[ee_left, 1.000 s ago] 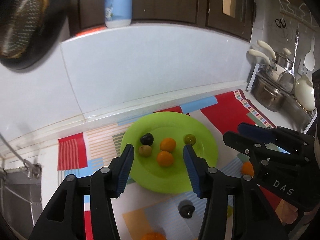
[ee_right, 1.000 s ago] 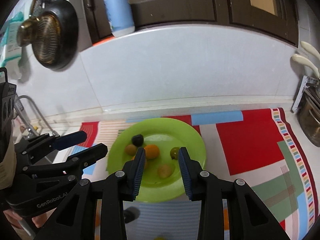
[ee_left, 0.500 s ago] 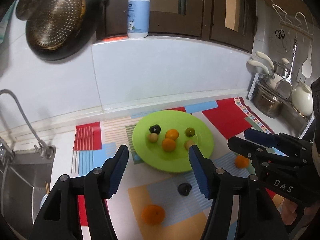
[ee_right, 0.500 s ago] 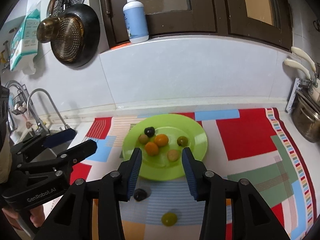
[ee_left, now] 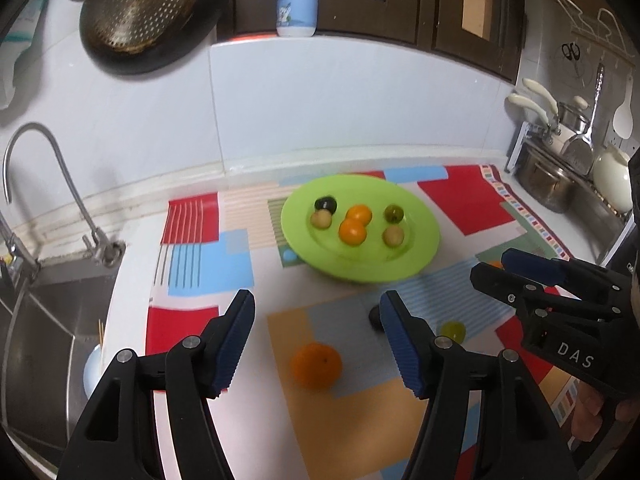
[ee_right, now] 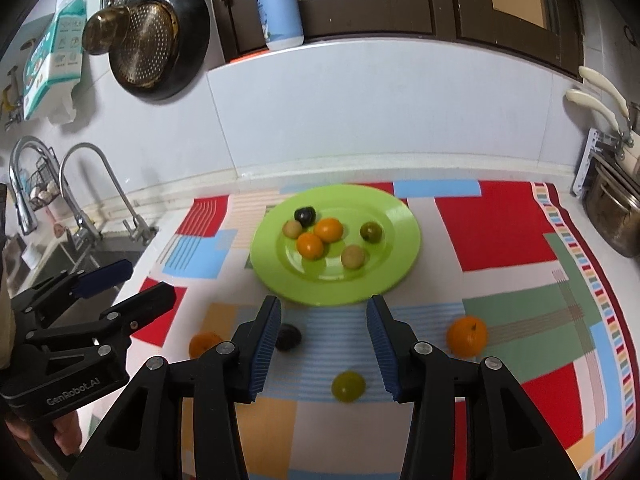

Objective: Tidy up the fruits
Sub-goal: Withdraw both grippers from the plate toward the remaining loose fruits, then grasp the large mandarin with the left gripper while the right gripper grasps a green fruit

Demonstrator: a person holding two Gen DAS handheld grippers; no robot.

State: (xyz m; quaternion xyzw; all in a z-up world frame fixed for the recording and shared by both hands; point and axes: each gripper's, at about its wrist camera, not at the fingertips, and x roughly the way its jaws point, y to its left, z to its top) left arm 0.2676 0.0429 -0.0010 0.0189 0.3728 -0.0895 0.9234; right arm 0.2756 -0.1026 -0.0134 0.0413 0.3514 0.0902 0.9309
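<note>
Covering most of the white bench [ee_right: 160,248] is a patchwork cloth [ee_right: 500,232] of red, blue, green and orange blocks, running from beside the steel sink [ee_left: 44,320] toward the pots at the far right. Both grippers hover above the near part of the cloth with nothing between their blue pads: the left gripper [ee_left: 316,336] has its fingers [ee_left: 234,338] spread wide and released, and the right gripper [ee_right: 324,340] is likewise parted and empty. Near the back of the cloth sits a lime-green plate [ee_right: 392,216], and on it lie six small fruits: a dark plum [ee_right: 305,215] at the rear, a pale tan fruit [ee_right: 293,229] touching it, two oranges [ee_right: 320,238] pressed together at the centre, a green fruit [ee_right: 371,232] to the right and another tan fruit [ee_right: 353,256] just in front. Four fruits lie loose on the cloth in front of the plate: a large orange [ee_right: 467,336] off to the right, a second orange [ee_left: 316,366] on the left just ahead of the left gripper, a dark plum-like fruit [ee_right: 289,337] partly hidden behind the right gripper's left finger, and a yellow-green fruit [ee_right: 348,386] lying between the right gripper's fingers in view, lower on the cloth. A blue-and-white pump bottle [ee_right: 279,12] stands on the ledge above the backsplash.
</note>
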